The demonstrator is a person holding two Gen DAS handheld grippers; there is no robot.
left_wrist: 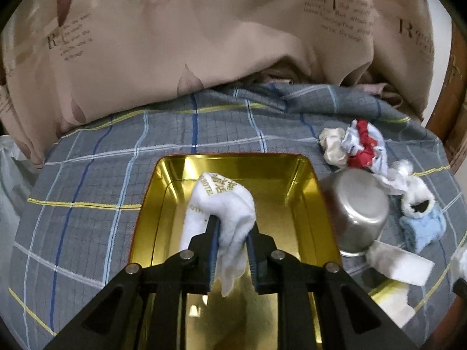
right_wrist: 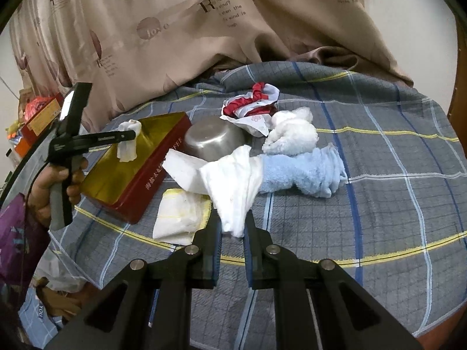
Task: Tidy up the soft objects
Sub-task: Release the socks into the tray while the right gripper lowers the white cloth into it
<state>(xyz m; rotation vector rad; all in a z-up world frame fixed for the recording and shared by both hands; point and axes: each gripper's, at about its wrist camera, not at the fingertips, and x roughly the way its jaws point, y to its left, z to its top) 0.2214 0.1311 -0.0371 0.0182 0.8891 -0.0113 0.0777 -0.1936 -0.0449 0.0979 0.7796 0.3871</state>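
My left gripper (left_wrist: 232, 227) is shut on a white hotel towel (left_wrist: 224, 201) with gold lettering and holds it over the open gold-lined red tin (left_wrist: 309, 204). In the right wrist view the left gripper (right_wrist: 132, 134) hangs the towel (right_wrist: 128, 143) above the tin (right_wrist: 146, 180). My right gripper (right_wrist: 232, 221) is shut on the corner of a white cloth (right_wrist: 233, 186), which drapes over a light blue towel (right_wrist: 303, 172) on the bed.
A steel pot (right_wrist: 213, 140) lies on its side beside the tin. A red-and-white cloth bundle (right_wrist: 254, 108), a fluffy white towel (right_wrist: 294, 134), a flat white sponge (right_wrist: 181, 169) and a yellow-edged cloth (right_wrist: 181, 215) lie on the plaid blanket (right_wrist: 379, 204). A beige curtain (right_wrist: 175, 29) hangs behind.
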